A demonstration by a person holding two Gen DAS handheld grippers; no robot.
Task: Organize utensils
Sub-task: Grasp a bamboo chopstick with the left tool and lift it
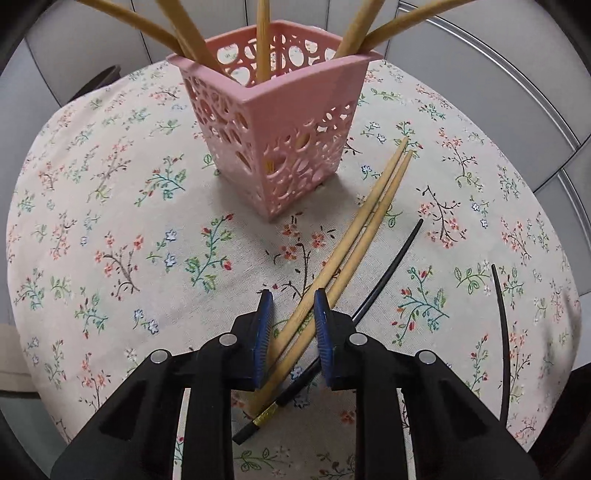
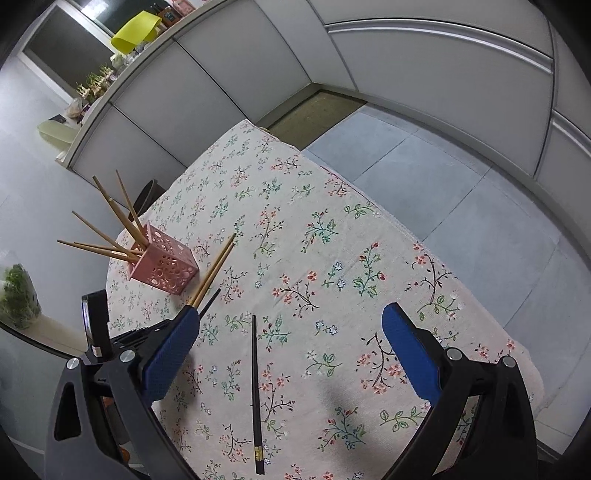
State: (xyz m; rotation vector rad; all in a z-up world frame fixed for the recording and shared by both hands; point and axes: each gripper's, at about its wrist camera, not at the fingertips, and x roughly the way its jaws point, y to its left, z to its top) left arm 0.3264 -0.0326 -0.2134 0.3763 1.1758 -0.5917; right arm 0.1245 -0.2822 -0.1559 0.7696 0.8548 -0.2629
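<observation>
We close our left gripper [image 1: 291, 314] on two pale wooden chopsticks [image 1: 369, 218] lying just right of the pink perforated plastic holder [image 1: 273, 122]: light, stiff, smooth sticks, best pinched together near their thick ends; our right gripper [image 2: 291, 332] hangs released

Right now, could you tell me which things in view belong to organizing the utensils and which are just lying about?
Belongs to the job:
- pink holder with wooden chopsticks standing in it
- wooden pair between the left gripper jaws
- two black chopsticks on the tablecloth

Just lying about:
- yellow board on the counter
- bag of greens
</observation>
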